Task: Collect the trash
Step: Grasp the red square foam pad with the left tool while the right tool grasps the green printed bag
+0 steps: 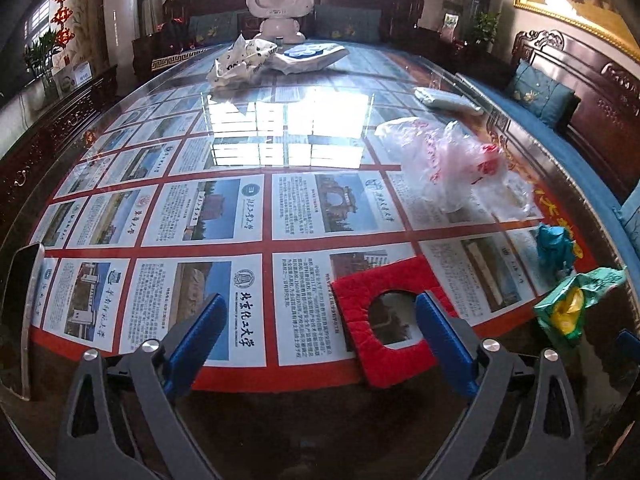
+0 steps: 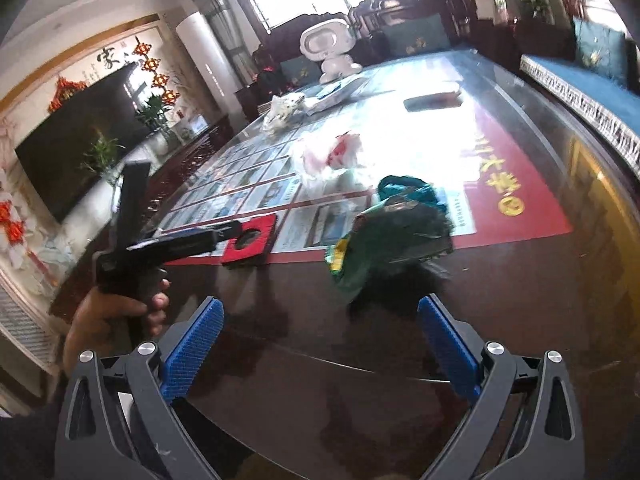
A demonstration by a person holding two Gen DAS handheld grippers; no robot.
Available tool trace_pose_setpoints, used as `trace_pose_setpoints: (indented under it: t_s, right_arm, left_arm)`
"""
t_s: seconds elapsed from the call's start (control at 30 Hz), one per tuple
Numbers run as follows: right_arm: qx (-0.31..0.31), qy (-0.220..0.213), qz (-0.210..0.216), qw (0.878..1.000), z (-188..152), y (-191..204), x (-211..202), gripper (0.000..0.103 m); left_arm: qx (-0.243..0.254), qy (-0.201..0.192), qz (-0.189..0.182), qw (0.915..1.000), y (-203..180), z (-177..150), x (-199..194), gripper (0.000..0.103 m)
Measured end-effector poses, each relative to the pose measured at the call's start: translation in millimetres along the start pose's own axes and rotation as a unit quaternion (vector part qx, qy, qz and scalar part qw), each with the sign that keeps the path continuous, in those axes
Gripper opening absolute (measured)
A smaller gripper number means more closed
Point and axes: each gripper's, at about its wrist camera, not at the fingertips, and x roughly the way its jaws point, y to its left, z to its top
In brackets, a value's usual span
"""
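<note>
My left gripper (image 1: 320,336) is open low over the glass-topped table (image 1: 280,412). Its right finger (image 1: 444,340) stands in front of a red square felt pad (image 1: 360,300) with a round hole; the pads do not press on it. A green and yellow wrapper (image 1: 568,308), a teal crumpled scrap (image 1: 554,246) and a clear plastic bag with red print (image 1: 452,164) lie to the right. My right gripper (image 2: 320,344) is open and empty, short of the green wrapper (image 2: 392,236). In the right wrist view a hand (image 2: 104,320) holds the left gripper (image 2: 228,230) by the red pad (image 2: 250,242).
A phone (image 1: 22,320) lies at the table's left edge. At the far end are a crumpled white bag (image 1: 236,64), a white and blue pack (image 1: 312,56) and a white robot figure (image 1: 280,8). A flat packet (image 1: 444,100) lies far right. Wooden benches with blue cushions (image 1: 540,94) flank the table.
</note>
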Motion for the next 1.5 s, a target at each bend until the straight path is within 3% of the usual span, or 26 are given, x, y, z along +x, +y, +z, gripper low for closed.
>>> trace_pose_setpoints:
  t_s: [0.37, 0.5, 0.73, 1.0, 1.2, 1.37, 1.5]
  right_arm:
    - [-0.008, 0.002, -0.003, 1.000, 7.5, 3.3, 8.2, 0.095]
    - [0.004, 0.007, 0.004, 1.000, 8.5, -0.5, 9.5, 0.095]
    - [0.014, 0.010, 0.004, 1.000, 9.3, -4.7, 10.5, 0.095]
    - [0.021, 0.010, -0.033, 0.999, 11.4, -11.9, 15.1, 0.095]
    - [0.042, 0.005, -0.085, 0.996, 22.4, -24.8, 25.9, 0.095]
    - [0.089, 0.008, -0.079, 0.993, 34.8, -37.5, 40.7, 0.095]
    - [0.110, 0.016, -0.104, 0.988, 42.4, -45.5, 54.5, 0.095]
  left_arm:
    - [0.009, 0.014, 0.006, 0.9998, -3.5, 3.7, 11.2, 0.080]
    - [0.022, 0.010, 0.018, 0.9996, -5.4, 4.9, 11.1, 0.060]
    - [0.047, 0.004, 0.005, 0.9989, -10.4, 2.4, 6.5, 0.024]
    - [0.043, -0.009, -0.028, 0.9986, -13.5, -2.9, -3.2, 0.024]
    - [0.051, -0.023, -0.059, 0.9967, -22.3, -2.5, -19.6, 0.024]
    - [0.050, -0.032, -0.075, 0.9954, -29.1, -3.0, -29.2, 0.024]
    - [0.068, -0.034, -0.088, 0.9932, -38.6, -5.9, -34.5, 0.024]
